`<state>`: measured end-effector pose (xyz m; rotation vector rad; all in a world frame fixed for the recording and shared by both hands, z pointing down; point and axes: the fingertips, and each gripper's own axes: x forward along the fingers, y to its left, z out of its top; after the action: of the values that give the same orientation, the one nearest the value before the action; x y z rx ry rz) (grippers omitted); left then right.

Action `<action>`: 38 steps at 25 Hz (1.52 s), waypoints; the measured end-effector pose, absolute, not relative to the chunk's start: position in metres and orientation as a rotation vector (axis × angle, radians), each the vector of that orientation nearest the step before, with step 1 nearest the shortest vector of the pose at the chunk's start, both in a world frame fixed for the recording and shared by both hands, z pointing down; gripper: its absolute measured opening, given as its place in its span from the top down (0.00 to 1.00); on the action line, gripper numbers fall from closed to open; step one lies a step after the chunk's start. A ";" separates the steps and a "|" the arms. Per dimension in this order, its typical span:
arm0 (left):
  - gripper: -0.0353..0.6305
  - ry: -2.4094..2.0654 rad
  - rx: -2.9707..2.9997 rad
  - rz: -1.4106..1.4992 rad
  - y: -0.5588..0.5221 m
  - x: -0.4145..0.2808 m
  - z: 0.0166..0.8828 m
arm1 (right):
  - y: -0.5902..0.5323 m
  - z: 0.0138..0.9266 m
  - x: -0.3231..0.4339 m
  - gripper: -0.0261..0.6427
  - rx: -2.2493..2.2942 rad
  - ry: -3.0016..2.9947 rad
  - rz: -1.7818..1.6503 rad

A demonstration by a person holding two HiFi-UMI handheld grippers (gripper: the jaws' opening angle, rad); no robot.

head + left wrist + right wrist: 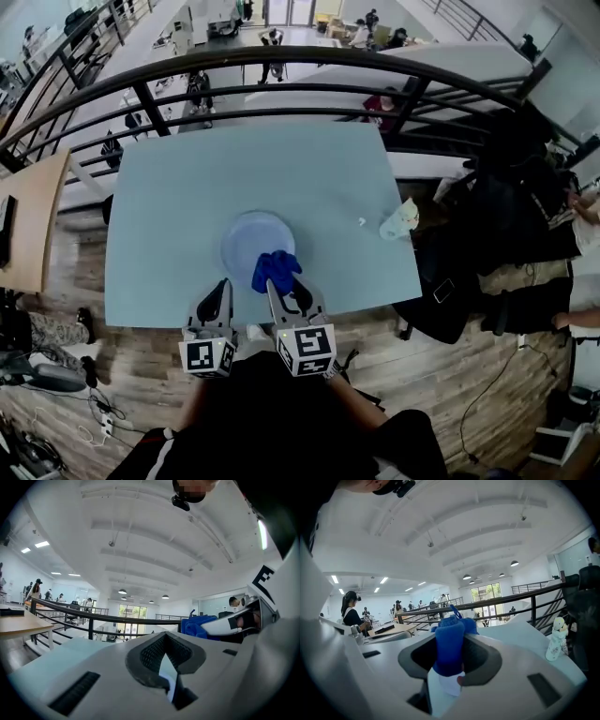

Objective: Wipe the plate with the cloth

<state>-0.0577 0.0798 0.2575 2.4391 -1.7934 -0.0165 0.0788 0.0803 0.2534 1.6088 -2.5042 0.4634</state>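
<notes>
A pale blue round plate (253, 238) lies on the light blue table (187, 216), near its front edge. The blue cloth (276, 268) is bunched up over the plate's near right rim. My right gripper (279, 282) is shut on that cloth (450, 644), which sticks out between the jaws and hides the plate in the right gripper view (449, 667). My left gripper (223, 285) hovers just left of it, at the table's front edge, shut with nothing in it. In the left gripper view (167, 668) the cloth (198, 625) shows to the right.
A white crumpled object (399, 221) and a tiny white scrap (362, 222) lie at the table's right side. A black railing (281, 89) runs behind the table. A wooden desk (33, 216) stands to the left, dark bags and a chair (497, 206) to the right.
</notes>
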 end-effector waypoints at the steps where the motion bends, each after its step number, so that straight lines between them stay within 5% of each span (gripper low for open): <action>1: 0.95 -1.776 2.451 -0.017 0.075 -0.062 0.257 | 0.077 0.253 0.073 0.78 1.624 -2.497 0.462; 38: 0.95 -1.610 2.387 0.214 -0.035 -0.105 0.341 | -0.019 0.359 0.024 0.78 1.561 -2.283 0.693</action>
<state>-0.1051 -0.0353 0.3409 2.3874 -1.6103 0.2135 0.0237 -0.0188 0.3591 1.5615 -2.2834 0.6926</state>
